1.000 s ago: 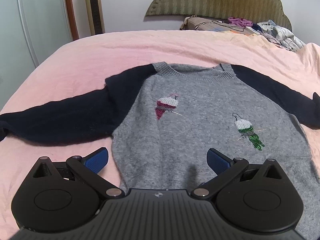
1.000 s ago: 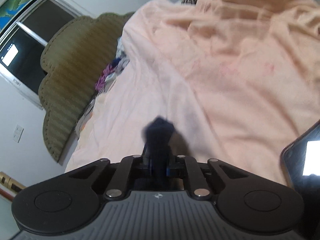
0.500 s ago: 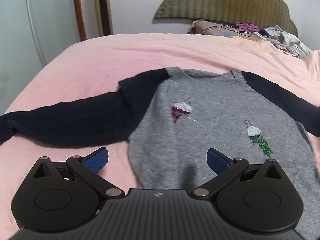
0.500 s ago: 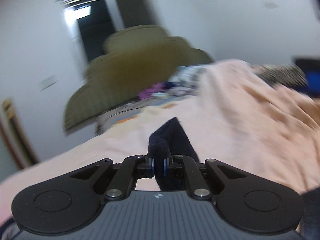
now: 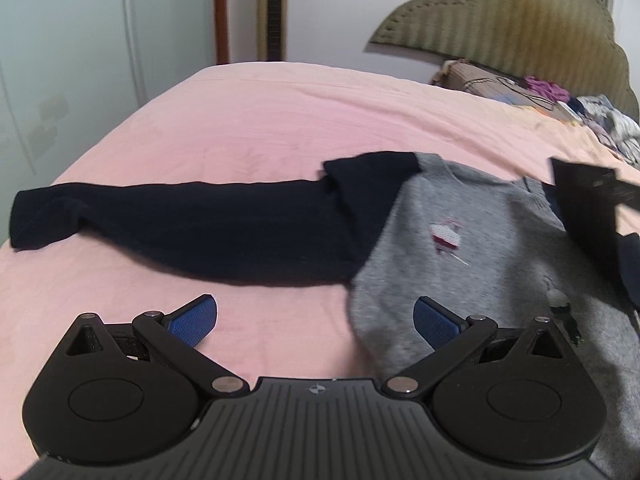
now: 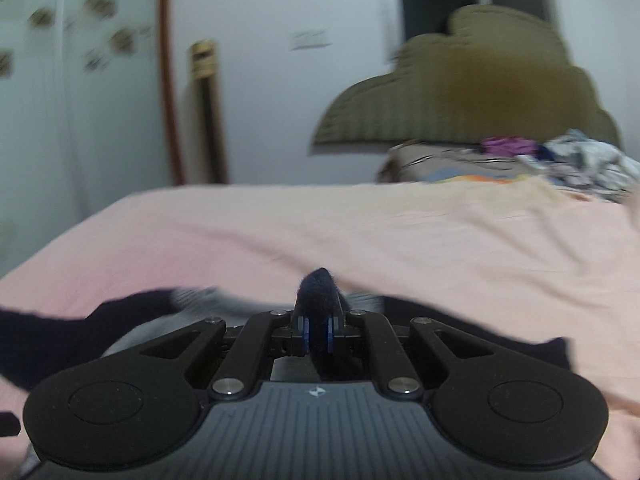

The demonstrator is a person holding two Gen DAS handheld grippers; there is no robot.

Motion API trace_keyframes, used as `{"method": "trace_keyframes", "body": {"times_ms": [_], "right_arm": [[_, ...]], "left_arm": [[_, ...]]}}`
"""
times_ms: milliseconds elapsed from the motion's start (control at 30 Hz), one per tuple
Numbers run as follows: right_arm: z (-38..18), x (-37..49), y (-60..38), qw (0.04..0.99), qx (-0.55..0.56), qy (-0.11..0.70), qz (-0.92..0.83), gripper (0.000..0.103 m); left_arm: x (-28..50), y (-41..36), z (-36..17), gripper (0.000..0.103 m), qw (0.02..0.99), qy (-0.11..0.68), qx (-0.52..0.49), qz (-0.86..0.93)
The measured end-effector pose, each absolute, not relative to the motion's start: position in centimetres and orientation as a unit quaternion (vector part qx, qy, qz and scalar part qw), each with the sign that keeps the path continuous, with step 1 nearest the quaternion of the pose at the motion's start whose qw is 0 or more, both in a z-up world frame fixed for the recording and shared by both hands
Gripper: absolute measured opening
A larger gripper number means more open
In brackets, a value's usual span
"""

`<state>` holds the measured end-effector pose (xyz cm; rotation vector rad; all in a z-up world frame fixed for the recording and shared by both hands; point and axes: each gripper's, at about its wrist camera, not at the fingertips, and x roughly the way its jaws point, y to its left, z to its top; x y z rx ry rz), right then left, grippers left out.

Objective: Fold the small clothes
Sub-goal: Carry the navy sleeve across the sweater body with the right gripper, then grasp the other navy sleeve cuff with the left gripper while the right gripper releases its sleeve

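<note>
A small grey sweater (image 5: 460, 264) with navy sleeves lies face up on the pink bed (image 5: 260, 120). Its left navy sleeve (image 5: 180, 224) stretches out flat to the left. My left gripper (image 5: 316, 316) is open and empty, low over the sheet by the sweater's lower left edge. My right gripper (image 6: 317, 330) is shut on the cuff of the right navy sleeve (image 6: 318, 288), lifted above the sweater's body (image 6: 200, 300). The right gripper's dark body shows at the right edge of the left wrist view (image 5: 588, 208).
A padded olive headboard (image 5: 500, 28) stands at the far end with a pile of mixed clothes (image 5: 592, 116) below it. A wardrobe (image 5: 60, 60) and a wooden post (image 5: 220, 8) stand left of the bed.
My right gripper has swung the held sleeve from the bed's right side in over the sweater. My left gripper has shifted left, toward the outstretched left sleeve.
</note>
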<state>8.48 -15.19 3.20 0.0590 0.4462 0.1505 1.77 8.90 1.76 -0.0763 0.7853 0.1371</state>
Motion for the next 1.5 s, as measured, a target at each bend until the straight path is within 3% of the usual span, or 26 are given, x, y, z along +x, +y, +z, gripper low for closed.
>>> {"method": "trace_keyframes", "body": {"times_ms": [667, 933, 1033, 1100, 1133, 1300, 1500], "right_arm": [[-0.5, 10.0, -6.0, 0.942, 0.018, 0.289, 0.171, 0.008], [-1.2, 10.3, -4.8, 0.933, 0.016, 0.301, 0.198, 0.009], [-1.5, 10.7, -4.9, 0.924, 0.035, 0.315, 0.212, 0.029], [-1.2, 10.4, -4.8, 0.922, 0.041, 0.313, 0.225, 0.075], [-1.0, 10.1, -4.6, 0.924, 0.036, 0.308, 0.223, 0.081], [0.4, 8.3, -4.0, 0.934, 0.009, 0.279, 0.225, 0.081], [2.0, 6.8, -4.8, 0.935, 0.029, 0.267, 0.233, 0.081]], "left_arm": [[1.0, 14.7, 2.8, 0.103, 0.903, 0.394, -0.145, 0.086], [-0.9, 22.6, 6.0, 0.103, 0.893, 0.341, -0.193, 0.223], [-1.9, 25.8, 8.0, 0.103, 0.885, 0.308, -0.167, 0.307], [-2.3, 28.0, 8.9, 0.103, 0.869, 0.294, -0.150, 0.369], [-2.5, 29.0, 9.1, 0.103, 0.862, 0.290, -0.151, 0.388], [-2.3, 33.8, 7.6, 0.102, 0.855, 0.309, -0.253, 0.331], [1.3, 35.2, 3.3, 0.086, 0.821, 0.346, -0.409, 0.198]]}}
